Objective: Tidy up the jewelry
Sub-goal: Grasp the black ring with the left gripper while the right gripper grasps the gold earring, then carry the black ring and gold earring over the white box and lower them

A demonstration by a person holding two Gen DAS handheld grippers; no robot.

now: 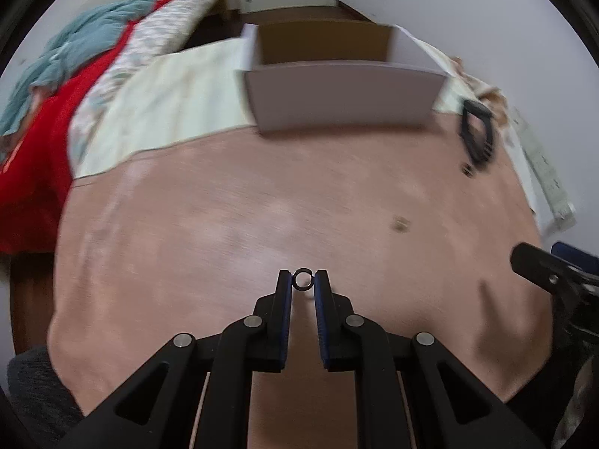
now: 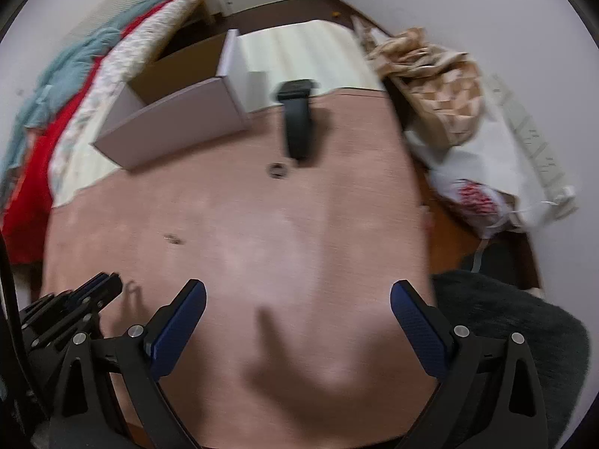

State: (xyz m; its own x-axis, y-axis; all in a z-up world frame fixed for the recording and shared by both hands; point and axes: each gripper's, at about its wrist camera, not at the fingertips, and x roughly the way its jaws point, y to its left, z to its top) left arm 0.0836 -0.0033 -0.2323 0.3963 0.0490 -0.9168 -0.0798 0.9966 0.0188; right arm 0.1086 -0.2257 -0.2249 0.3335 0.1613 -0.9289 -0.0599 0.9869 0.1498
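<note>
My left gripper (image 1: pixel 303 280) is clamped on a small dark ring (image 1: pixel 302 279); right gripper (image 2: pixel 297 301) stands apart, empty. Pick step looks done. Next, I judge: carry the ring to the open box (image 1: pixel 348 101) at 12 o'clock and release inside.

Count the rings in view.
2 clear rings: one ring pinched at the left gripper tips, another on the table beside the watch strap. A small blurred piece mid-table might be a third; the box could hide more.
</note>
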